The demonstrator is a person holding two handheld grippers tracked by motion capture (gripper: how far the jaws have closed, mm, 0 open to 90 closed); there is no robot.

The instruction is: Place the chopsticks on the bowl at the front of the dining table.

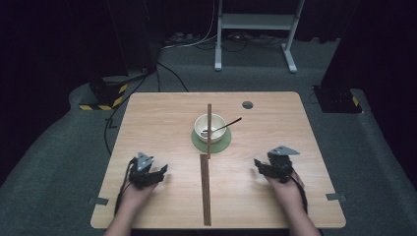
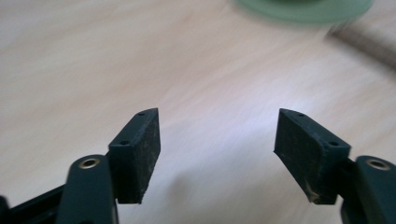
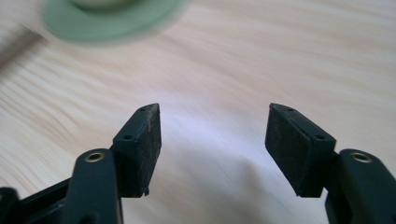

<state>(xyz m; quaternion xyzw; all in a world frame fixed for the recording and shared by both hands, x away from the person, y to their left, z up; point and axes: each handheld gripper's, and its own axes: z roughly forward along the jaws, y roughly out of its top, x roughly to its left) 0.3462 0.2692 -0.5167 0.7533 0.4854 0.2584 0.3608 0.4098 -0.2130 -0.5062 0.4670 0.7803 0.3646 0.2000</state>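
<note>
A cream bowl (image 1: pixel 210 127) stands on a green coaster (image 1: pixel 212 143) at the table's middle, with a dark spoon (image 1: pixel 225 127) resting in it. One brown chopstick (image 1: pixel 209 123) lies across the bowl, pointing away from me. A pair of chopsticks (image 1: pixel 205 189) lies lengthwise between the bowl and the near edge. My left gripper (image 1: pixel 156 173) (image 2: pixel 217 126) hovers over bare wood left of the pair, open and empty. My right gripper (image 1: pixel 263 167) (image 3: pixel 215 121) is right of the pair, also open and empty. The coaster's edge (image 2: pixel 303 9) (image 3: pixel 107 21) shows blurred ahead of each gripper.
The wooden table (image 1: pixel 162 113) has a small dark round mark (image 1: pixel 247 104) at its far right. Beyond it on the grey floor are a white frame (image 1: pixel 255 22), cables (image 1: pixel 169 73) and a yellow-black striped base (image 1: pixel 105 96).
</note>
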